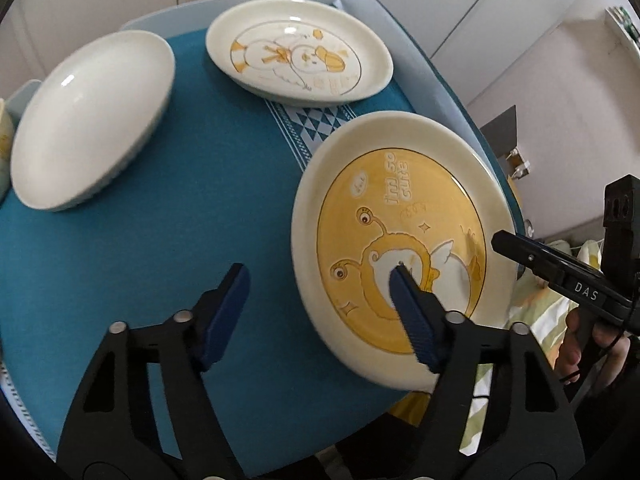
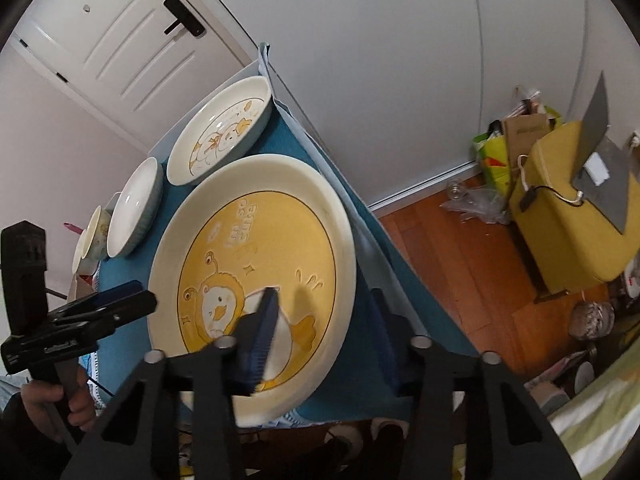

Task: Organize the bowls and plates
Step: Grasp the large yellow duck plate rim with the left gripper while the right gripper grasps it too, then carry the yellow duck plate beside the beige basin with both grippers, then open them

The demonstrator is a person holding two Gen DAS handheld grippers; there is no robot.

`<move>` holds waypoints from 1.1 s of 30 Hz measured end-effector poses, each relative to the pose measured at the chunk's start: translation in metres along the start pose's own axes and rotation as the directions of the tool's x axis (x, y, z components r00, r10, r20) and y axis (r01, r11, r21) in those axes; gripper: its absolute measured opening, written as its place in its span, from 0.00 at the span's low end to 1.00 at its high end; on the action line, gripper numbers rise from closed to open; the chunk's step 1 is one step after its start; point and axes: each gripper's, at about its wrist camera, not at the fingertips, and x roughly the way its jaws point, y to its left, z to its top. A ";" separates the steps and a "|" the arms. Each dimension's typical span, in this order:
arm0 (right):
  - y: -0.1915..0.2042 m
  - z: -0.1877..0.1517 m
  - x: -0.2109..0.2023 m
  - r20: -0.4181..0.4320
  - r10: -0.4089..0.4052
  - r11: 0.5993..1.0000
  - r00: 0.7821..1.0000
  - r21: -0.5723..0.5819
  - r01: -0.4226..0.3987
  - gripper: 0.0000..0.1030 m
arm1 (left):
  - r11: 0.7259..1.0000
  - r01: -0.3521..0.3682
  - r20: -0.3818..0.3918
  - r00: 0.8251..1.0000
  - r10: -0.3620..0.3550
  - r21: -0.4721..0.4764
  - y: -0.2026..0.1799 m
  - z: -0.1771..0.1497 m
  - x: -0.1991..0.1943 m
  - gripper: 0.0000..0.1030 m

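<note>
My left gripper (image 1: 316, 284) straddles the yellow plate's (image 1: 400, 216) near rim, fingers unclenched; my right gripper (image 2: 324, 312) straddles its far rim, fingers apparently not yet pinching, on the blue surface (image 1: 160, 240).

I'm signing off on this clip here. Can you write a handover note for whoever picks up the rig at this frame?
Left gripper: open, straddling the left rim of the yellow plate, one finger over the blue cloth, the other over the plate's middle.
Right gripper: open, straddling the same plate's right rim.
Dishes: the yellow plate sits at the near table edge. The duck plate is at the far end, the white bowl to the left, and a small patterned bowl lies beyond it.
Done: nothing stacked; every dish lies apart.
Left: probably close on the yellow plate, lift it with both grippers, then group plates and bowls.
</note>
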 end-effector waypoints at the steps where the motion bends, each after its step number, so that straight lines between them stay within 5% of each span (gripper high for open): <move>1: -0.002 0.002 0.003 -0.007 0.007 1.000 1.000 -0.006 -0.007 0.32 | 1.000 0.003 -0.005 1.000 -0.003 -0.006 0.000 0.001 0.003 0.59; 6: -0.001 0.011 0.013 -0.022 0.030 0.999 0.999 -0.043 -0.031 0.23 | 0.999 0.023 -0.023 0.999 -0.024 -0.041 -0.001 0.004 0.013 0.47; 9: -0.001 0.014 0.018 -0.030 0.032 0.998 0.999 -0.059 -0.034 0.20 | 0.997 0.030 -0.044 0.998 -0.033 -0.067 0.001 0.004 0.019 0.26; 12: -0.003 0.016 0.021 -0.037 0.030 0.997 0.999 -0.066 -0.033 0.14 | 0.996 0.019 -0.048 0.999 -0.024 -0.091 0.006 0.003 0.024 0.16; 33: 0.011 0.022 0.024 -0.046 0.010 0.985 0.999 -0.172 -0.018 0.11 | 0.997 -0.044 0.046 0.998 0.047 -0.063 0.002 0.002 -0.004 0.15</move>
